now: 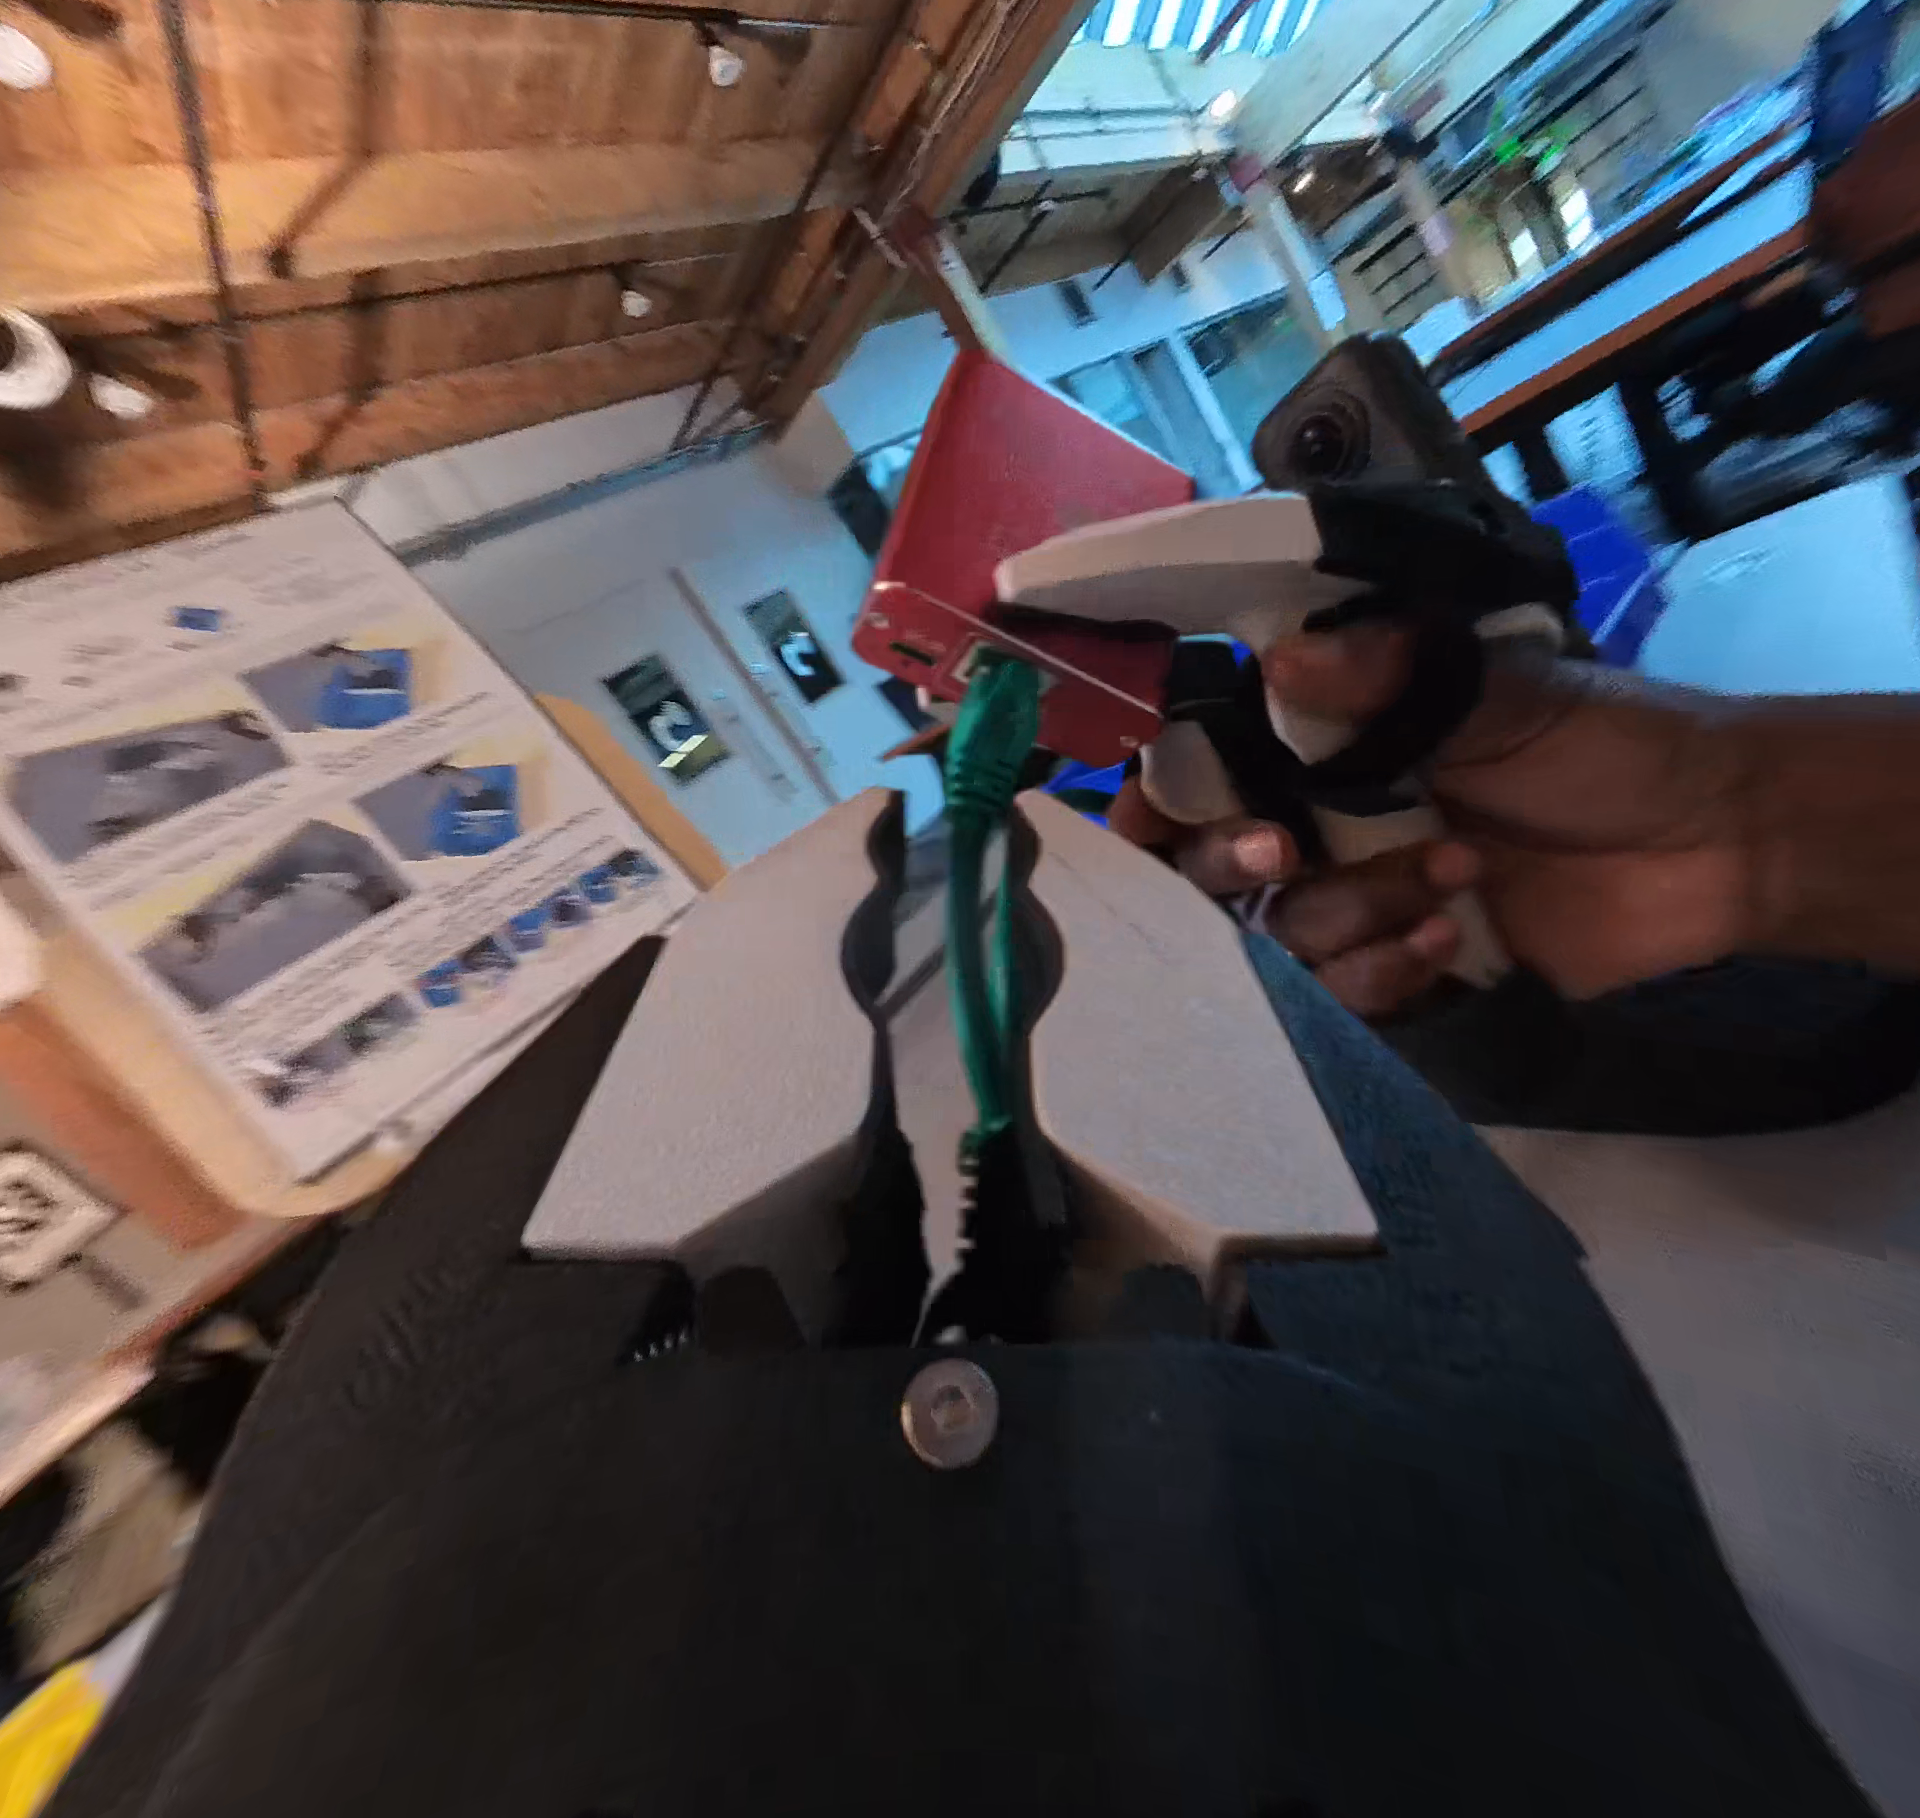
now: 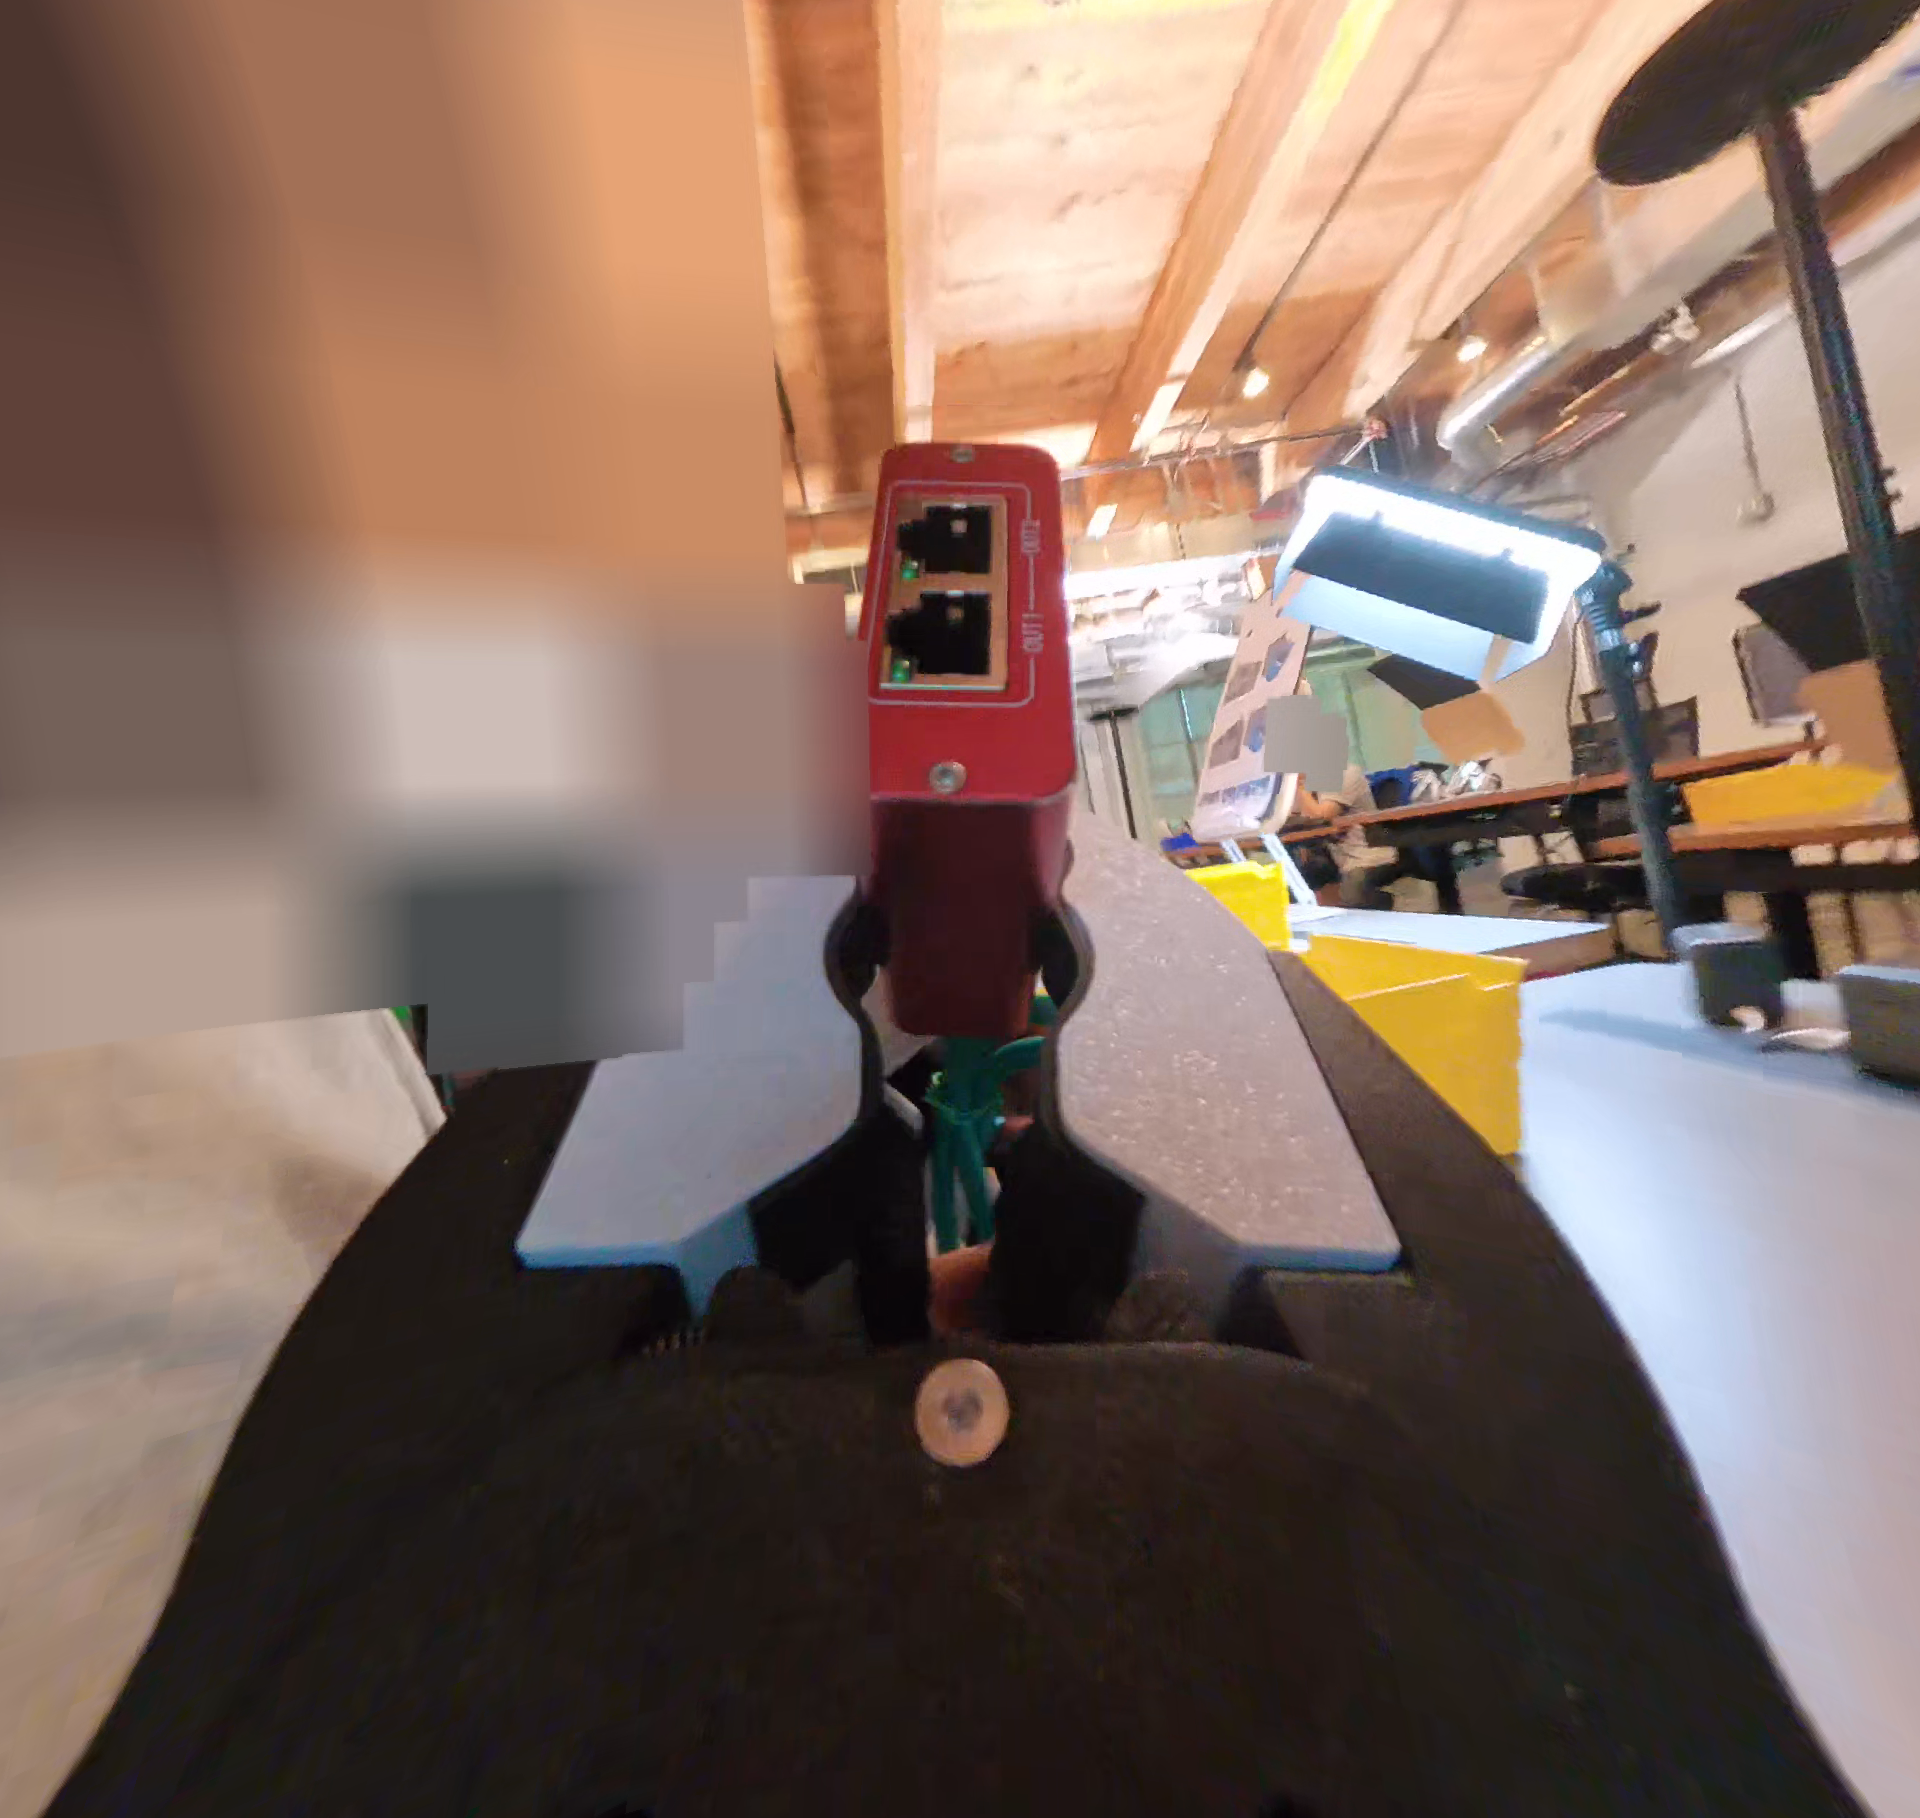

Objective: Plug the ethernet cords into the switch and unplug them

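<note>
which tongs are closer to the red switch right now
Right. The right tongs are clamped on the red switch itself. The left tongs sit just below it, holding the green cord plugged into its end.

Right gripper (image 2: 961, 947): grey fingers clamped on the lower body of the red switch (image 2: 966, 729), which stood upright at centre frame. Two stacked ports on its facing end, both empty. Green ethernet cord (image 2: 961, 1145) visible below the switch, between the fingers. Yellow bins (image 2: 1423, 1020) at 3 o'clock on a grey table (image 2: 1714, 1301). Lit lamp panel (image 2: 1434, 563) at 2 o'clock.
</note>
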Demonstrator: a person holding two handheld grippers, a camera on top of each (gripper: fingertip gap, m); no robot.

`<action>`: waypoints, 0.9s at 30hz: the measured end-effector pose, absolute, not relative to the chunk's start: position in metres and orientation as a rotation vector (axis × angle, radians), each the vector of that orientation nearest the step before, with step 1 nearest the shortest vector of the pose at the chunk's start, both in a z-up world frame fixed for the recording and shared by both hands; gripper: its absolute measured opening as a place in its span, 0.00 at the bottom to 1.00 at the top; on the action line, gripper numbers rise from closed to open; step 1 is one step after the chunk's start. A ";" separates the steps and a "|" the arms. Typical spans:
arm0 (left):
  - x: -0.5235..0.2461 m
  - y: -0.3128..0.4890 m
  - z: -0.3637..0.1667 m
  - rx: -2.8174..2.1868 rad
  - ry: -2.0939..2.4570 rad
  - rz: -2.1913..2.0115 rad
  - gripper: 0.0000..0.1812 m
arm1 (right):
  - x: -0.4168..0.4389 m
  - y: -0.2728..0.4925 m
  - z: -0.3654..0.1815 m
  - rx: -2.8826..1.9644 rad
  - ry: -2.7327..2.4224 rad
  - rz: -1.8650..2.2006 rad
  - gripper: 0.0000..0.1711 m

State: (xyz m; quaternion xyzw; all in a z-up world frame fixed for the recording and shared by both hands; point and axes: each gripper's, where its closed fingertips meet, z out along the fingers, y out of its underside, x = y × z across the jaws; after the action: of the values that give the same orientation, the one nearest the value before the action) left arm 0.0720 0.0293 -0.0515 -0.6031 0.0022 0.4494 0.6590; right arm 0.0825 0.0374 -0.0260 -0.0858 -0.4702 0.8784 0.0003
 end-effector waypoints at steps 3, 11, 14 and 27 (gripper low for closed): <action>0.080 0.019 -0.036 -1.274 -0.027 0.816 0.30 | 0.087 0.037 -0.045 -0.078 -1.751 2.323 0.16; 0.123 0.033 -0.046 -1.428 0.212 0.640 0.32 | 0.108 0.031 -0.082 0.370 -2.168 1.658 0.17; 0.126 0.038 -0.046 -1.432 0.212 0.608 0.26 | 0.109 0.032 -0.094 0.424 -2.261 1.551 0.17; 0.052 0.000 -0.026 -1.072 -0.484 0.625 0.15 | 0.052 0.024 -0.048 -0.077 -1.734 1.513 0.51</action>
State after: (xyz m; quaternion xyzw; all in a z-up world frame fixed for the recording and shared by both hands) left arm 0.0522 -0.0002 -0.0264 -0.4973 -0.2247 0.2899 0.7862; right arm 0.0518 0.0238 -0.0484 -0.0303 -0.6877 0.6002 0.4073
